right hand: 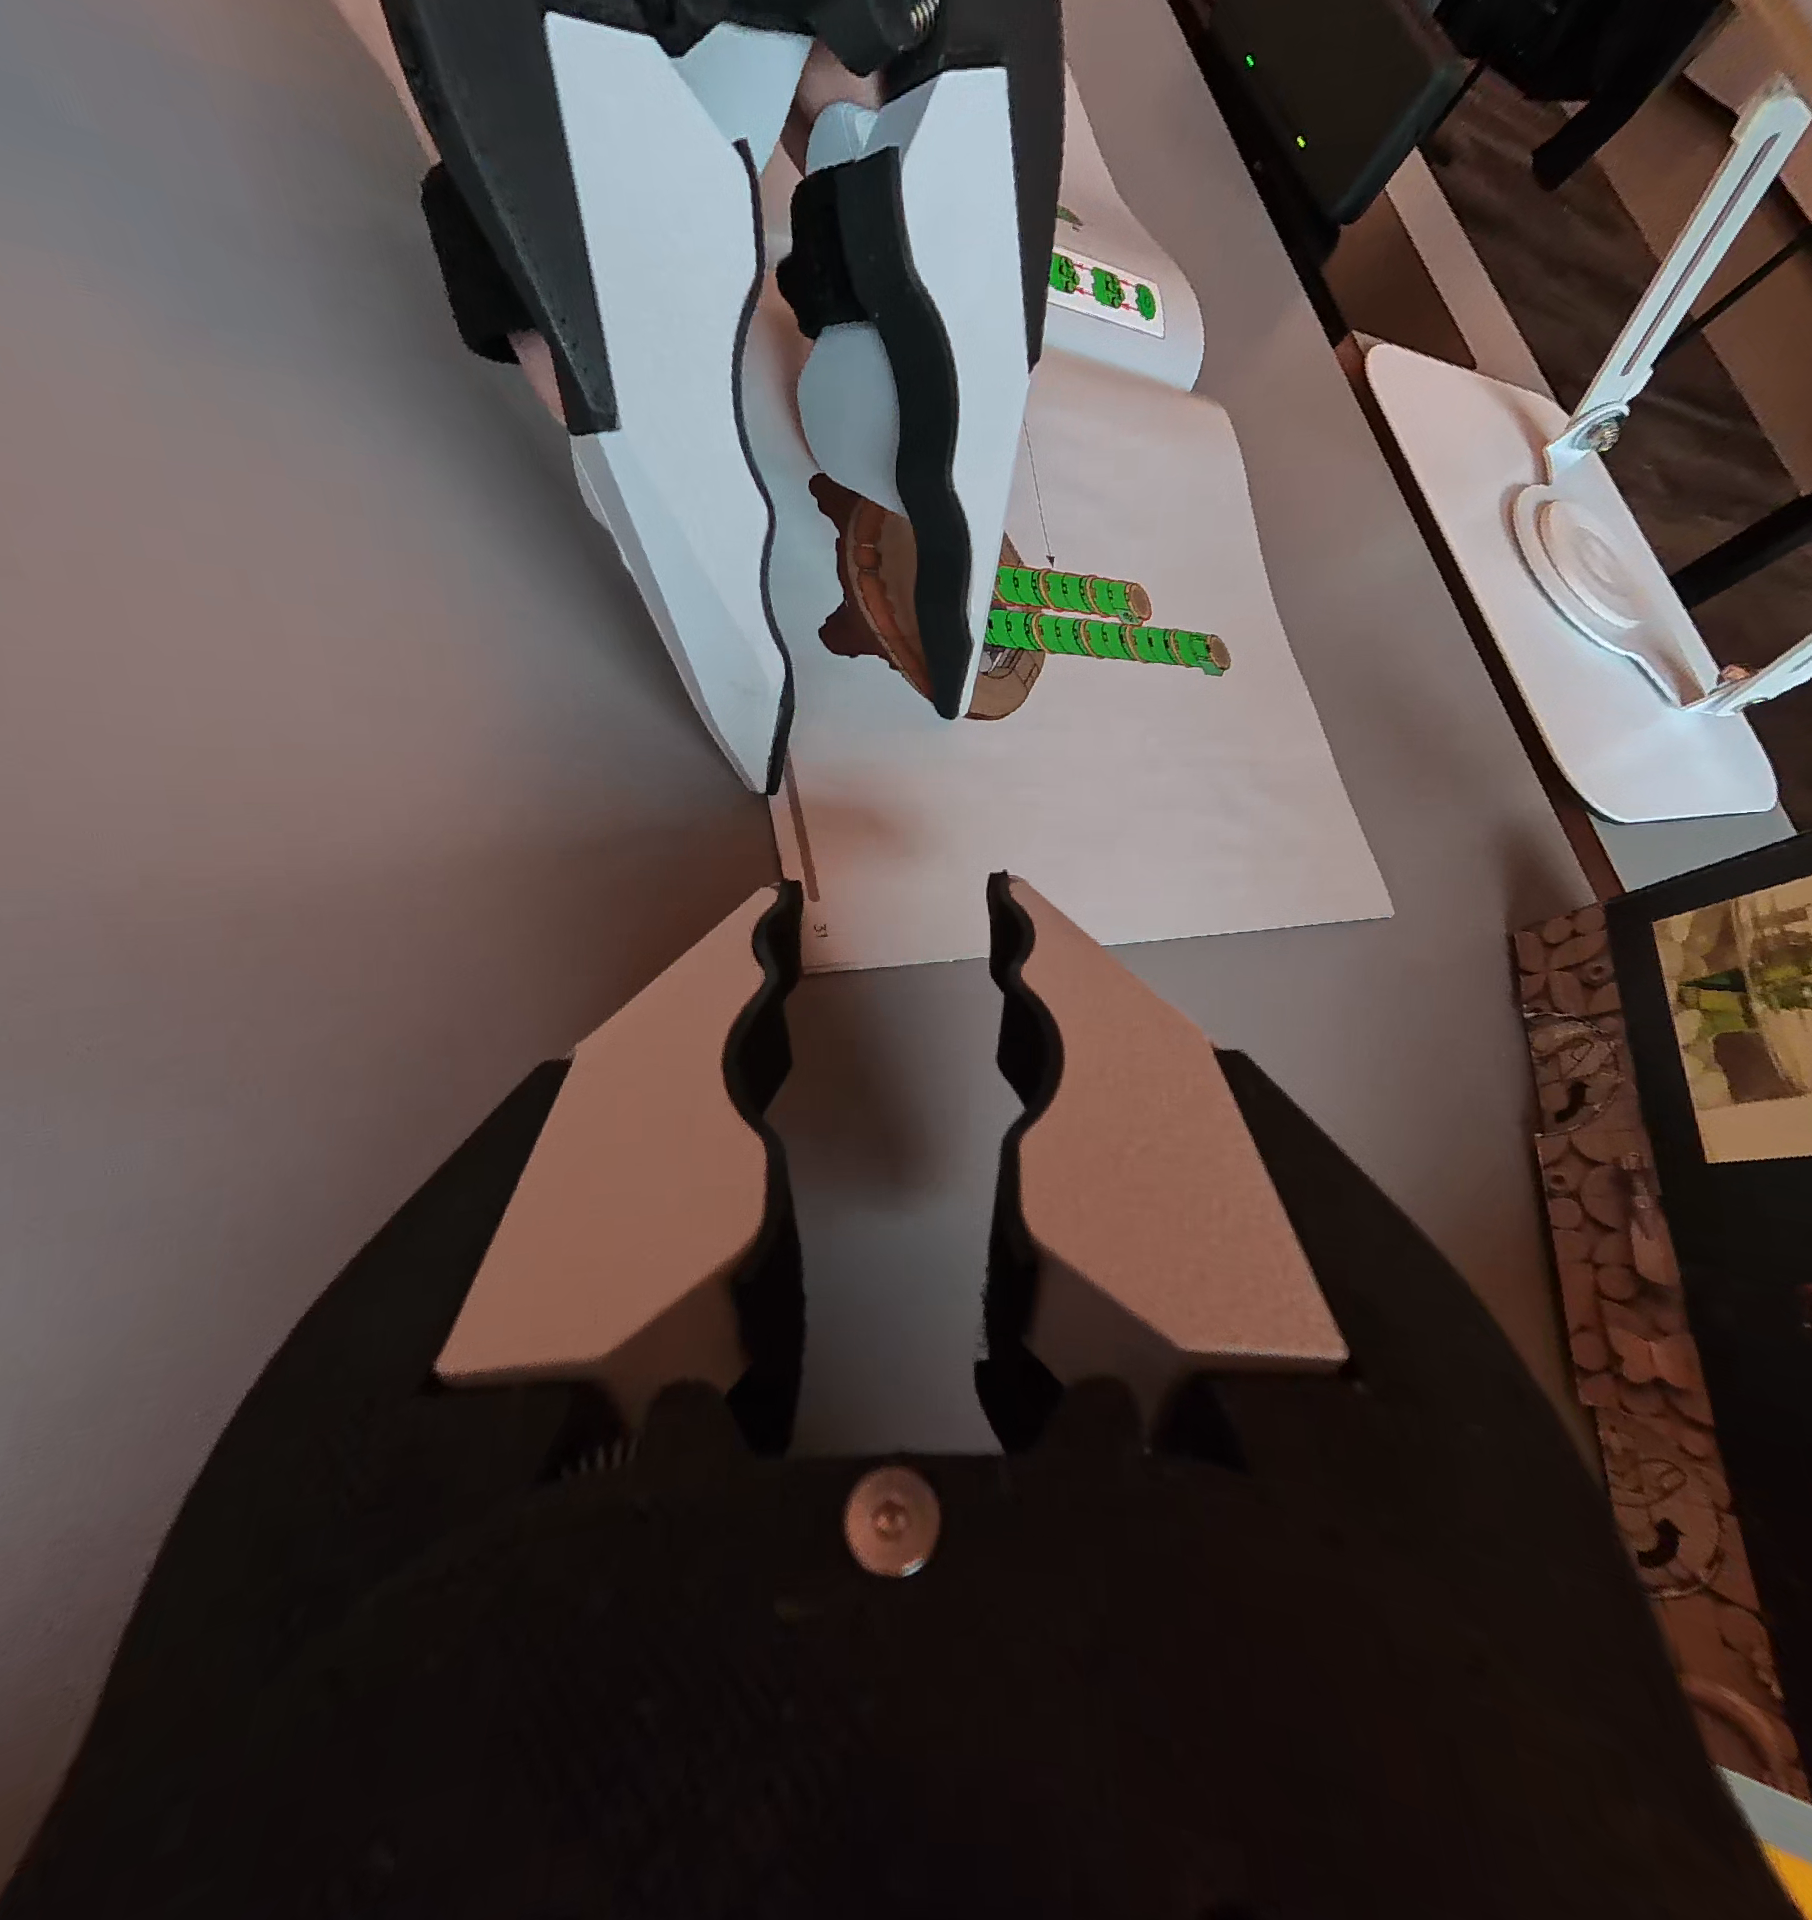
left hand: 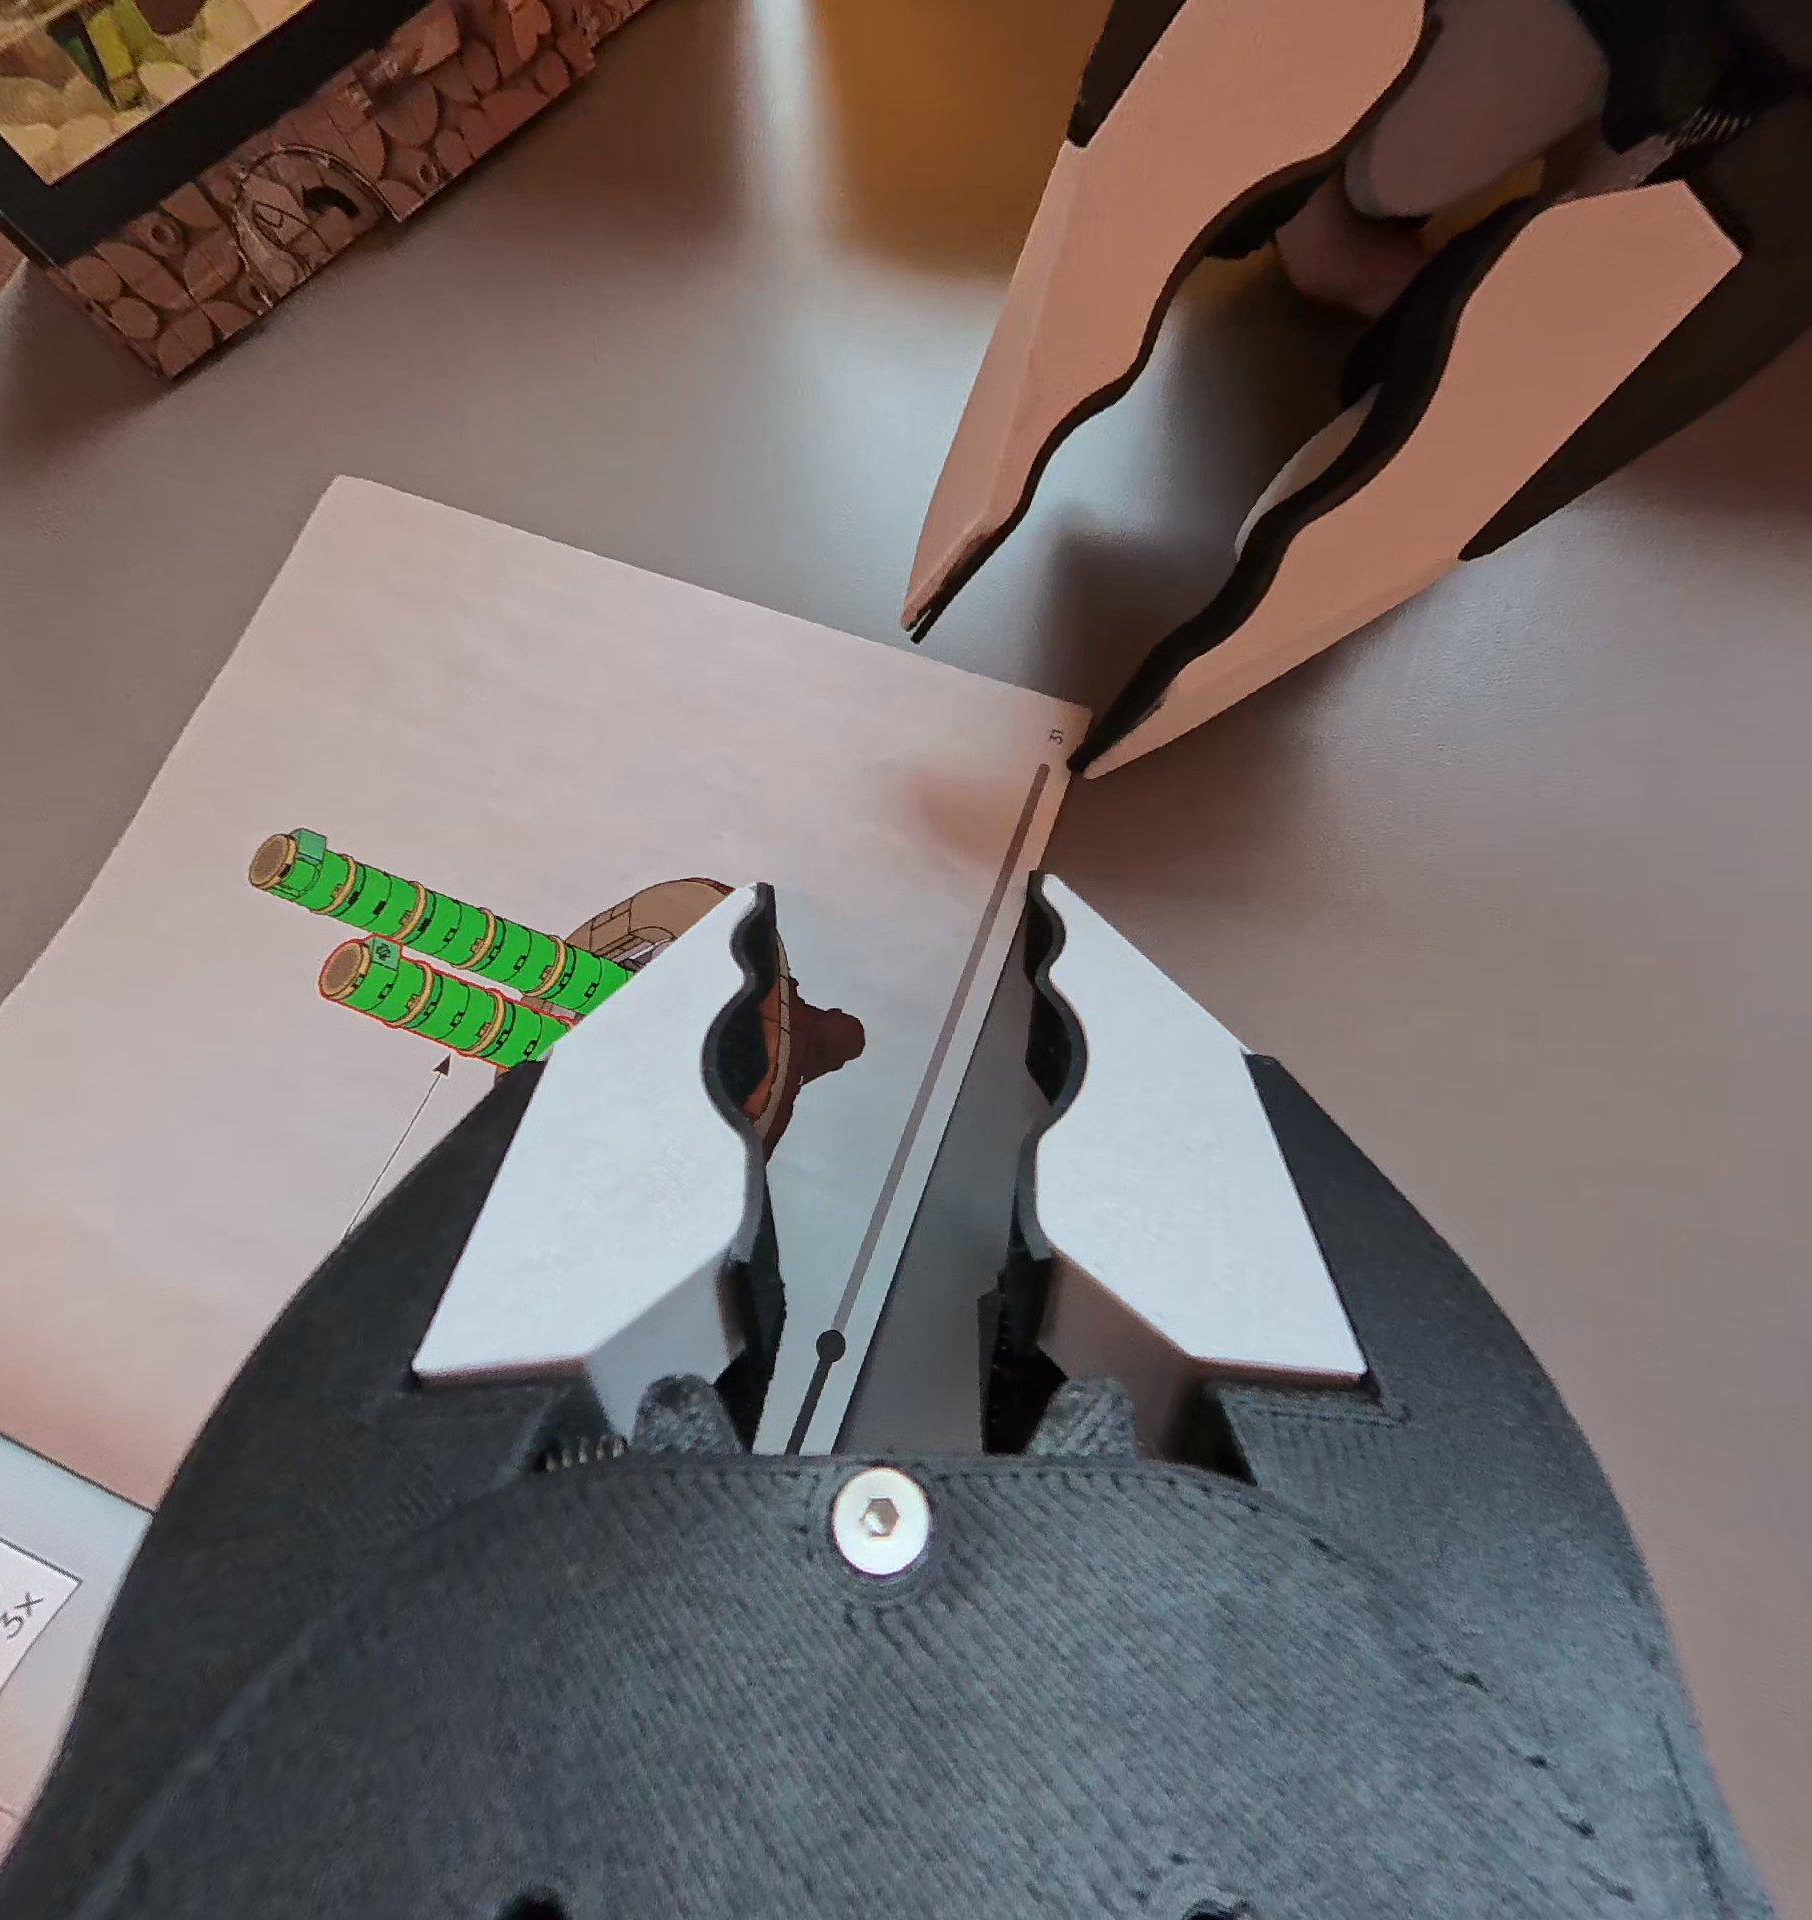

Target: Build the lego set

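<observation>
Both wavy-padded hand-held grippers (left hand: 897, 883) (right hand: 891, 883) wide, empty, over smooth paper booklet (left hand: 528, 707).

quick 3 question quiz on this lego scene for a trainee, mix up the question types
1. True or false: the left gripper is shut on a brick.
2. Which corner-side thing lies nearest the right gripper tips? A) the booklet corner B) the box C) the white stand
3. Fill in: the open booklet page shows two ____ coloured rods next to a brown round part.

Key: 1 false, both grippers are open and hold nothing; 2 A; 3 green.
</observation>
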The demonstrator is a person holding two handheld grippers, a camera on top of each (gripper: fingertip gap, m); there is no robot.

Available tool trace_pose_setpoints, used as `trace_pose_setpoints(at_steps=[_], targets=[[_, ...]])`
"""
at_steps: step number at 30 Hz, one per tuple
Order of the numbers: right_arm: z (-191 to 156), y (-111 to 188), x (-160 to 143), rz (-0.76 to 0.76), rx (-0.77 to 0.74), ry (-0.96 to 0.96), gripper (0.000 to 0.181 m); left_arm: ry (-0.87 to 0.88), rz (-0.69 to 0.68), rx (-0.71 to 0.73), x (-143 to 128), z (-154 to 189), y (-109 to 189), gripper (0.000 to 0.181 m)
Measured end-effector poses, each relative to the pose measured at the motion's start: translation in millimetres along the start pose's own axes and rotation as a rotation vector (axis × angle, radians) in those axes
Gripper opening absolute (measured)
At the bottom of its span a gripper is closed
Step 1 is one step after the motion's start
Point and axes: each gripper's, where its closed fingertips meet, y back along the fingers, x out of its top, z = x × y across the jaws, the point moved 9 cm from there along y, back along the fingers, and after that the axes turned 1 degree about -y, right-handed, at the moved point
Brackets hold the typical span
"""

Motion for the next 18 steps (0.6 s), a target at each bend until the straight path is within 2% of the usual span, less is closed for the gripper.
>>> trace_pose_setpoints(at_steps=[3, 7, 10, 15, 18], targets=[[-1, -1, 0, 0.001, -0.015, 0.018, 0.032, -0.030, -0.043, 0.003, 4, 5, 0, 0.046], [0, -2, 1, 0.000, -0.012, 0.013, 0.031, -0.200, -0.105, 0.150, 13, 14, 1, 0.043], [1, -2, 1, -0.003, -0.009, 0.003, 0.031, -0.262, -0.133, 0.179, 15, 21, 0, 0.035], [0, -3, 1, -0.007, -0.019, 0.003, 0.029, -0.168, -0.124, 0.155, 14, 17, 0, 0.037], [1, 0, -1, -0.019, 0.002, -0.009, 0.035, -0.014, -0.085, 0.060, 9, 9, 0, 0.050]])
